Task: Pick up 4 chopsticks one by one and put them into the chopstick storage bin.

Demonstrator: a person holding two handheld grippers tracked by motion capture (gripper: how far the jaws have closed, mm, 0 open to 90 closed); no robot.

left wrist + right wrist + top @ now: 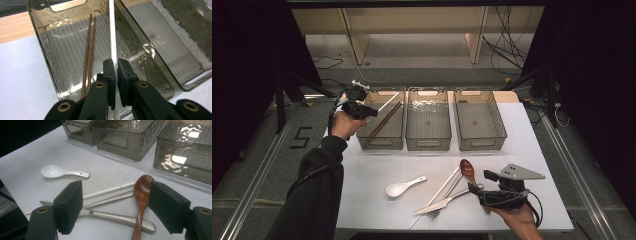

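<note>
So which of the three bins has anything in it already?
The leftmost bin, below the left gripper: two brown chopsticks lie inside. The middle bin and right bin look empty.

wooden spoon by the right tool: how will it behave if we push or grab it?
The wooden spoon looks rigid and probably light. Its handle lies across the metal knife, so a push would likely pivot or rock it. The finish looks glossy, so it may slip in the open right tool unless gripped on the narrow handle.
</note>
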